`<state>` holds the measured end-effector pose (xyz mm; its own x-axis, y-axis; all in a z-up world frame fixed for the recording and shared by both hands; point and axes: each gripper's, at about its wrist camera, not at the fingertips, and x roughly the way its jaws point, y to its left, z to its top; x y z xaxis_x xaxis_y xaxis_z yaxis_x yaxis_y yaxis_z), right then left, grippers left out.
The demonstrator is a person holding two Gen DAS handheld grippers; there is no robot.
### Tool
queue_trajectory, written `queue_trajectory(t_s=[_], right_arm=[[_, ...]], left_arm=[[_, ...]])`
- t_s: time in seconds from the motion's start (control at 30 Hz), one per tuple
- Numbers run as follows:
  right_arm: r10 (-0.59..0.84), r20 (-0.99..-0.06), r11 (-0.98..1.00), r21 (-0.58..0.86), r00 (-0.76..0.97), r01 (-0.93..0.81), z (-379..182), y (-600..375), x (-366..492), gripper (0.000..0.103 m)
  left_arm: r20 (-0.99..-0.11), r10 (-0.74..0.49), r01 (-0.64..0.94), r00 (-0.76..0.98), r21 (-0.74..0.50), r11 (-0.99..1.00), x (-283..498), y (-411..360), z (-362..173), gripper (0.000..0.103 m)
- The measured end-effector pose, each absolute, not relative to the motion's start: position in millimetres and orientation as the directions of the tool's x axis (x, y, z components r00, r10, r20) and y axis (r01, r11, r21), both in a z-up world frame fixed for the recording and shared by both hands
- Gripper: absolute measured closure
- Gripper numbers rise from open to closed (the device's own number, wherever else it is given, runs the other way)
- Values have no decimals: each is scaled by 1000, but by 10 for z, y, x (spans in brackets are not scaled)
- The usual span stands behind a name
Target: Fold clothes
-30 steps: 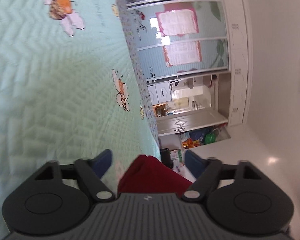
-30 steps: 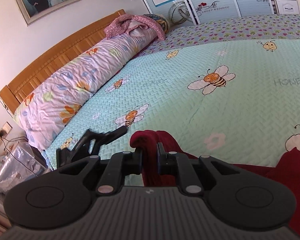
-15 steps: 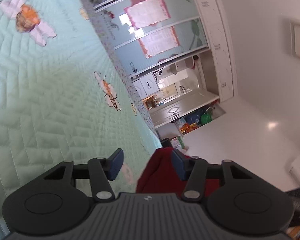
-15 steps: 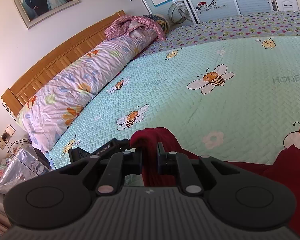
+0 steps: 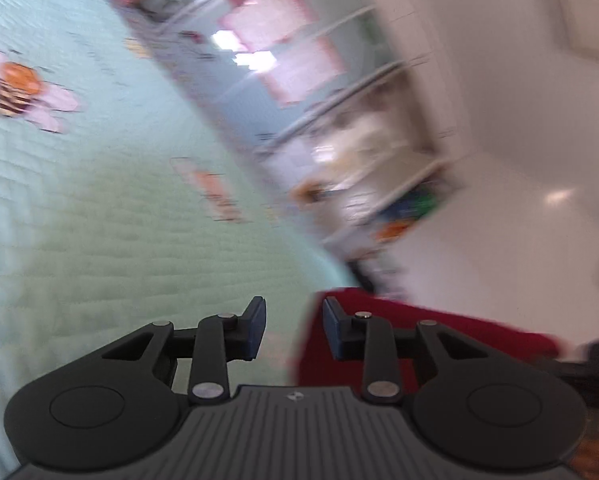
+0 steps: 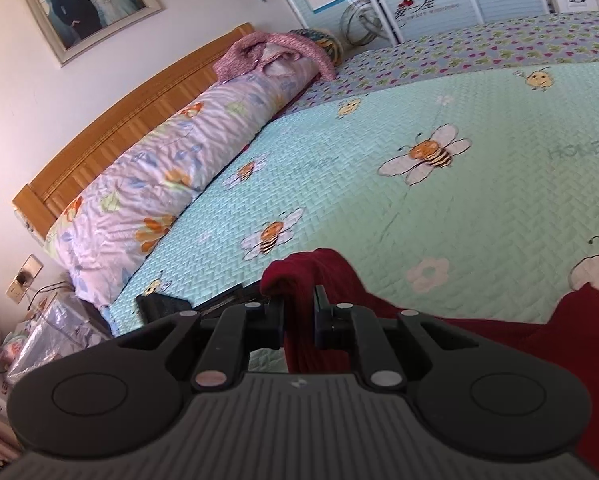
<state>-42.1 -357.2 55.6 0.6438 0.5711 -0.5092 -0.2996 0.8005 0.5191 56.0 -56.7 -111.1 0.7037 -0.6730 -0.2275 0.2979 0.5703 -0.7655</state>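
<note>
1. Garment [image 6: 519, 332]: dark red cloth lies on the bee-print bedspread [image 6: 379, 208] at its near edge.
2. My right tool [image 6: 299, 320] is clamped on a bunched fold of it.
3. My left tool [image 5: 295, 328] is closing; the cloth's edge lies between its jaws, not yet pinched, and that view is blurred.
4. I judge this the grasping step; next I need the second grip firm before lifting to fold.

The green quilted bedspread [image 6: 439, 216] lies broad and bare ahead of both grippers, open to passage; a long floral pillow [image 6: 159, 184] and wooden headboard [image 6: 119, 128] bar its far left edge; a pink garment pile [image 6: 275, 50] crowds the pillow's far end.
</note>
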Motion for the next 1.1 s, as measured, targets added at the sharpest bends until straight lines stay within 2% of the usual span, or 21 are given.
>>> queue_trajectory(t_s=[0.07, 0.2, 0.33, 0.4, 0.43, 0.53, 0.63, 0.87, 1.0, 1.07, 1.1], right_arm=[[599, -509, 783, 533, 618, -320, 510, -3491, -431, 89], [620, -523, 775, 523, 585, -354, 406, -3300, -436, 89], [618, -572, 786, 429, 540, -445, 193, -2871, -464, 88], [609, -629, 777, 351, 483, -522, -27, -2520, -500, 82], [599, -665, 765, 309, 446, -565, -167, -2347, -523, 75], [550, -735, 733, 197, 397, -651, -436, -2036, -682, 69], [589, -709, 714, 234, 387, -660, -374, -2130, -795, 68], [538, -647, 827, 280, 540, -487, -50, -2736, -256, 69], [683, -626, 702, 420, 376, -575, -162, -2500, 213, 69], [745, -626, 615, 513, 228, -599, -393, -2345, 482, 69], [741, -634, 622, 522, 222, -584, -508, -2370, 602, 76]], left_arm=[[-296, -622, 227, 725, -750, 621, 593, -561, -1135, 70], [-270, -579, 160, 769, -797, 583, 460, -294, -1100, 69], [-224, -524, 110, 822, -839, 532, 136, 75, -993, 58], [-233, -509, 96, 828, -836, 540, 3, 157, -929, 52], [-238, -509, 93, 827, -835, 542, -61, 186, -906, 52], [-242, -529, 99, 813, -839, 535, -252, 240, -869, 50], [-246, -570, 126, 784, -836, 535, -478, 170, -870, 48], [-325, -653, 234, 684, -750, 619, -891, -420, -864, 48], [-416, -611, 187, 674, -704, 686, -786, -533, -1042, 48], [-417, -610, 161, 674, -723, 672, -767, -482, -1185, 52], [-414, -609, 150, 677, -732, 665, -768, -452, -1237, 55]])
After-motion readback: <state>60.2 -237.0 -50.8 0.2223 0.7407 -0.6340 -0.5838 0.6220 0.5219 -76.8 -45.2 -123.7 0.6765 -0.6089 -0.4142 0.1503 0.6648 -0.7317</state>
